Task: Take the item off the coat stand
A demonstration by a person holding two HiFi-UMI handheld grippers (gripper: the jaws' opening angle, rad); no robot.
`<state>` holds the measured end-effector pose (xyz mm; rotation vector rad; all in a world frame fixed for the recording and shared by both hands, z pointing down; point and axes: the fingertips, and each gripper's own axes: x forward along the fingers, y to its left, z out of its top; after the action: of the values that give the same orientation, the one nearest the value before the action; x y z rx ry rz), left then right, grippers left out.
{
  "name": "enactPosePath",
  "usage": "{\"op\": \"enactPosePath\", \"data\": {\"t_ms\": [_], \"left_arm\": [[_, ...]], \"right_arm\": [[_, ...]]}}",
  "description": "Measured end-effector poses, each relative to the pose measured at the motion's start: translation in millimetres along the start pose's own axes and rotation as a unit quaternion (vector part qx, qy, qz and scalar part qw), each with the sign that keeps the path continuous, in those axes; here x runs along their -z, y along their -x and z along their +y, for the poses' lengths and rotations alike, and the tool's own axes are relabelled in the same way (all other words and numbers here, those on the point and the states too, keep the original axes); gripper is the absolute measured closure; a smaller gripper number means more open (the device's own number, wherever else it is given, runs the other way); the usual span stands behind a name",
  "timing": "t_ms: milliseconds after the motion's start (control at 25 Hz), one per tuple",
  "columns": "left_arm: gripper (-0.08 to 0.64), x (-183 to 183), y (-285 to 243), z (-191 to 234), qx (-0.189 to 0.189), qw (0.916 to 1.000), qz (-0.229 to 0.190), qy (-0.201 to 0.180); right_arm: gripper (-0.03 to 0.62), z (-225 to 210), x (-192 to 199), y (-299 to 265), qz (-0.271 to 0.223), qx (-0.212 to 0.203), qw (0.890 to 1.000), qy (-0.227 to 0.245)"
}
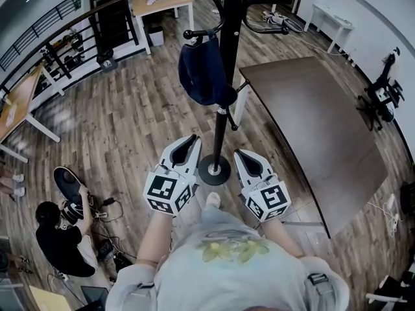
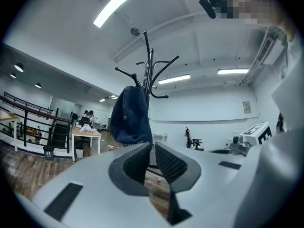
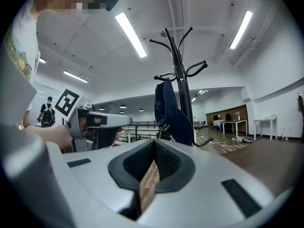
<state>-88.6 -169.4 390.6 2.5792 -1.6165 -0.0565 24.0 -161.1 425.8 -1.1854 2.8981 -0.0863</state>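
A dark blue cap [image 1: 201,73] hangs from a hook of the black coat stand [image 1: 224,109], whose round base [image 1: 214,170] rests on the wooden floor. My left gripper [image 1: 189,139] is held low, just left of the base, and my right gripper [image 1: 241,153] just right of it. Both are well below the cap and touch nothing. In the left gripper view the cap [image 2: 129,115] hangs ahead above the left gripper [image 2: 153,145], jaws nearly together with nothing between them. In the right gripper view the cap [image 3: 168,110] hangs beyond the shut, empty right gripper [image 3: 154,142].
A large brown table [image 1: 311,128] stands close to the right of the stand. A person [image 1: 61,232] sits on the floor at lower left among cables. A wooden desk [image 1: 162,4] is at the back, a black railing [image 1: 58,37] on the left.
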Motion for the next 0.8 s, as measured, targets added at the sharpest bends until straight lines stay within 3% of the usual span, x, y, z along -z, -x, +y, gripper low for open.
{"op": "enactPosePath", "data": {"t_ms": [120,480,800], "left_arm": [[0.464,-11.9,-13.0,6.7,0.005,0.9999,-0.007,-0.005],[0.369,-42.8,-41.9,24.3,0.004,0.9991,-0.034,-0.025],[0.329,-68.2,-58.1,44.2,-0.011,0.9976,-0.049,-0.047]], "right_arm": [[0.586,-3.9,-1.8,-12.2,-0.001,-0.003,1.0,0.0],[0.586,-17.1,-0.7,-30.7,0.0,0.002,1.0,-0.002],[0.586,-26.8,1.4,-36.9,0.004,0.009,1.0,-0.006]]}}
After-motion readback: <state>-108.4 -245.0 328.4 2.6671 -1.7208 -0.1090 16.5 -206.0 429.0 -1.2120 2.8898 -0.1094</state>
